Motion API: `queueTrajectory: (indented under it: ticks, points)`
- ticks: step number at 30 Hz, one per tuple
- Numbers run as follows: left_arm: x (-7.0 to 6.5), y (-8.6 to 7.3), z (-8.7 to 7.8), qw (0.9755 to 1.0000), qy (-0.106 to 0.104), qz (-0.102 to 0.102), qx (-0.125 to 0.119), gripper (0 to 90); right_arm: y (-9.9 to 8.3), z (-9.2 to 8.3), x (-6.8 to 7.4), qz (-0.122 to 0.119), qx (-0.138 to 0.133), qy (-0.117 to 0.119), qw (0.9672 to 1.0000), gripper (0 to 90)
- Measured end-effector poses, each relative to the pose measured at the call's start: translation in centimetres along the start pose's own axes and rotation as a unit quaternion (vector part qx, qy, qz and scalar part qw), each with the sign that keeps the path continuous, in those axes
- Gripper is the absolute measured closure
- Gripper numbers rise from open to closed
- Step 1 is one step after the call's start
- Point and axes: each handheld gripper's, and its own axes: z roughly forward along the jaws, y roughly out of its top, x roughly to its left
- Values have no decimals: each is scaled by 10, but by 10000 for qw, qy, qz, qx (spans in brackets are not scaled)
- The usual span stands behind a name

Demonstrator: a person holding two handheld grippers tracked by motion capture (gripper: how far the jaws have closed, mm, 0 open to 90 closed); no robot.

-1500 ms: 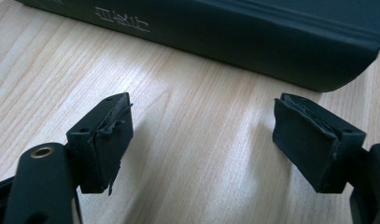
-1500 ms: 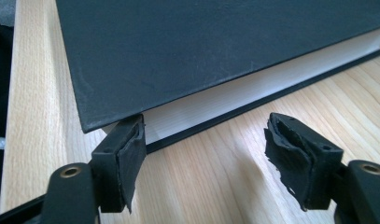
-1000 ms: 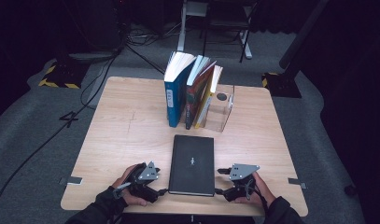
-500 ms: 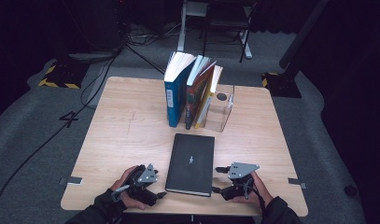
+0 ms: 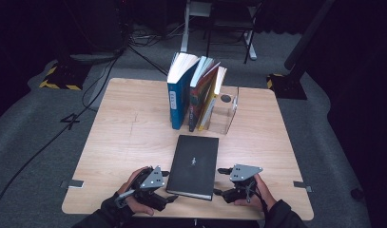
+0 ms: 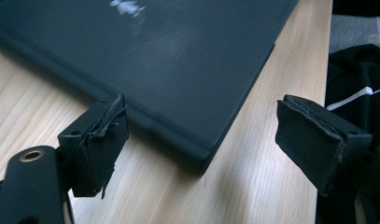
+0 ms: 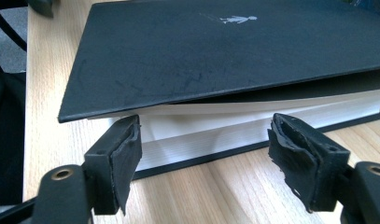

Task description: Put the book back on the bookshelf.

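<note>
Black book [image 5: 193,166] between hand-held grippers.

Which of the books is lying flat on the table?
The black book between the two grippers lies flat; the blue book and the others stand upright at the back.

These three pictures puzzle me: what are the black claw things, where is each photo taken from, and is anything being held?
No robot here: a person holds a two-jaw tool in each hand. The high view looks down on a wooden table, with the left gripper and right gripper on either side of a black book lying flat. Behind it, several upright books lean against a clear stand. The other two pictures come from small cameras riding on each tool, looking along its jaws. Both tools stand open, facing the book's edges; nothing is held.
</note>
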Motion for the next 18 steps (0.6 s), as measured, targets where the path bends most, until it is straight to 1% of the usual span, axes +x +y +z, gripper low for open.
queueTrajectory:
  ticks: [2,3,4,5,6,9,11,12,13,14,16,18]
  points:
    - [-3,5,5,9999,86,134,65,180,3,0,1,6,-20,-23,10000,260]
    - [-5,7,9,9999,45,131,89,181,5,0,1,26,-47,-39,10000,260]
    - [-5,7,9,9999,45,131,89,181,8,1,2,63,-45,-66,9999,251]
    - [-6,10,13,9997,115,184,130,177,9,2,3,62,-41,-89,9999,251]
    - [-7,12,15,9996,177,189,99,166,11,3,4,79,-44,-110,9999,251]
    - [-6,14,16,9997,179,152,77,168,14,5,6,88,-21,-152,9998,251]
    - [-7,17,19,9994,303,174,76,163,17,6,8,90,-56,-191,9998,251]
    - [-9,19,21,9987,439,251,114,156,20,7,9,95,-76,-236,9996,251]
    - [-9,19,21,9987,439,251,114,156,20,7,9,95,-76,-236,9996,251]
    - [-10,20,23,9980,552,285,123,156,21,8,10,103,-106,-255,9996,251]
    - [-11,22,26,9969,715,289,156,163,24,10,11,110,-141,-292,9994,251]
    - [-12,24,30,9944,967,367,214,157,26,11,12,109,-151,-325,9993,255]
